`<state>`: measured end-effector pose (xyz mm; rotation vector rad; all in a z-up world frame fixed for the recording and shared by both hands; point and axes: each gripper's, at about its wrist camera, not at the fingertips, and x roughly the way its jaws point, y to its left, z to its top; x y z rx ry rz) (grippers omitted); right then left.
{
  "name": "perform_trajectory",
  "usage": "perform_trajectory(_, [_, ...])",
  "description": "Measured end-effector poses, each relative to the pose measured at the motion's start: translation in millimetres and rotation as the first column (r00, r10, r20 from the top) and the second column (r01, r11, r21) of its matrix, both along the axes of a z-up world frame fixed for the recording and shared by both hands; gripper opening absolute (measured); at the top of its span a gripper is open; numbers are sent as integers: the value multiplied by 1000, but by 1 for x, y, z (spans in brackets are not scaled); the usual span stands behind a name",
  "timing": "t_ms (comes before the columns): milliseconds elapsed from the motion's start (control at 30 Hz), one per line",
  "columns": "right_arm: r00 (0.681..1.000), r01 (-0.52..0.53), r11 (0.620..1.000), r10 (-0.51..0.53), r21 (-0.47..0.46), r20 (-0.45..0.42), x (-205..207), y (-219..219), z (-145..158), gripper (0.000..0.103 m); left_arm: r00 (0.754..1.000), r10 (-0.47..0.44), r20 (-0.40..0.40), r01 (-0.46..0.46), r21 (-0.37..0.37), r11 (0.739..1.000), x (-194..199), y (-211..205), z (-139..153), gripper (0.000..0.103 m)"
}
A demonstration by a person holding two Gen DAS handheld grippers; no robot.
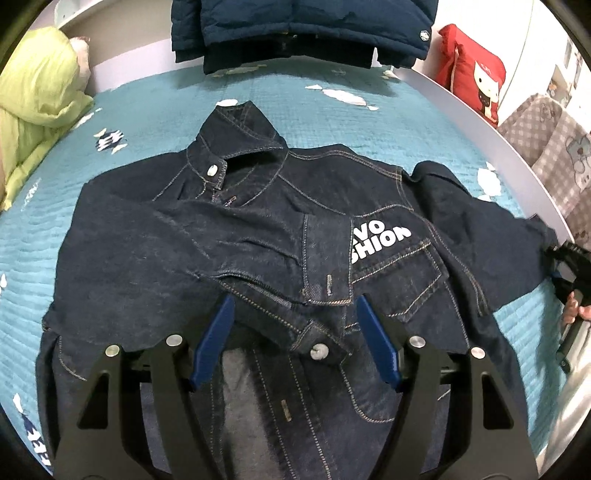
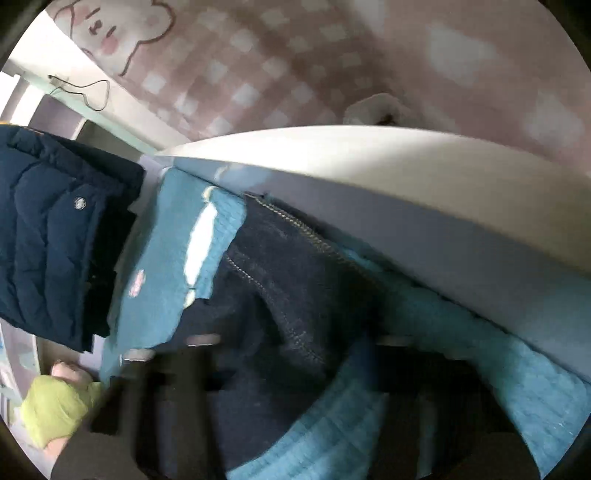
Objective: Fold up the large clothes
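A dark denim jacket lies front up on the teal bedspread, collar far, one sleeve folded across the chest with its cuff between my left fingers. My left gripper is open just above the jacket, blue pads apart on either side of the cuff. My right gripper shows at the far right edge at the end of the other sleeve. The right wrist view is motion-blurred: dark denim lies before the blurred fingers, and their state is unclear.
A folded navy puffer jacket lies at the bed's far end. A green quilt is at the left. The white bed rail runs along the right, with a red cushion and a checked blanket beyond.
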<state>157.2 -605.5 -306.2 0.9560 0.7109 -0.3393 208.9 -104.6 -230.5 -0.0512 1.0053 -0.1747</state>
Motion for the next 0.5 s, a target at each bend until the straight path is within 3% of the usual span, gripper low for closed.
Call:
perform_trajectory(67, [1000, -13, 1000, 13, -8, -14, 9, 3, 2, 18, 1000, 3, -3, -3, -16, 1000, 3, -1, 1, 70])
perform_trajectory(200, [996, -55, 988, 64, -144, 57, 0, 27, 42, 15, 999, -37, 6, 37, -35, 999, 10, -13, 5, 68])
perform_trajectory(367, [983, -61, 964, 103, -260, 151, -19, 45, 98, 15, 991, -136, 0, 135, -97, 986, 31, -47, 14, 30])
perform_trajectory(433, [975, -66, 959, 121, -277, 188, -23, 48, 119, 15, 985, -175, -8, 172, -121, 978, 45, -68, 16, 22])
perform_trajectory(500, [962, -73, 953, 145, -294, 232, -26, 51, 140, 15, 972, -231, -31, 223, -176, 959, 58, -92, 14, 21])
